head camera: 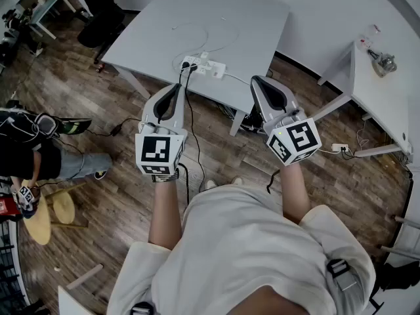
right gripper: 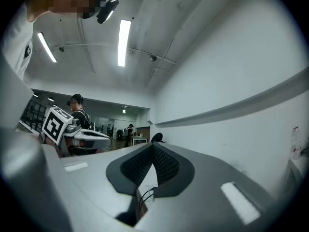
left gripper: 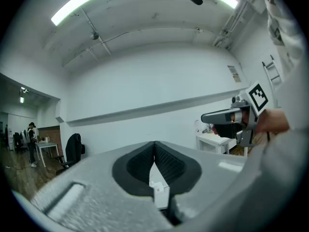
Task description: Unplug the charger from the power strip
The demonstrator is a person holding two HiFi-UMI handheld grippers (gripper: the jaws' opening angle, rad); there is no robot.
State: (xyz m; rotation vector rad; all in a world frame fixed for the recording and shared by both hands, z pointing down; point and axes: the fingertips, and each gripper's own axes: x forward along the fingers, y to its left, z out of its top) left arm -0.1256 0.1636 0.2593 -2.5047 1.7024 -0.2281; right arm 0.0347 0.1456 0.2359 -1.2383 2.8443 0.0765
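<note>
At near edge of desk [head camera: 216, 18]: charger plugged in, untouched; approach step.
Power strip [head camera: 214, 69] lies by that edge w/ what looks like a white charger [head camera: 205, 58] on top; black cord [head camera: 190, 117] drops from its left end to floor. Left tool [head camera: 175, 88] & right tool [head camera: 258, 80] are held level, well short of strip, each w/ tips pressed together, nothing between. Next, prob: lower in, spread one tool, pinch charger body, pin strip w/ other, pull straight out.

Two grippers [head camera: 178, 86] [head camera: 256, 81], one power strip [head camera: 204, 66], two tables [head camera: 216, 18] [head camera: 388, 107].
</note>
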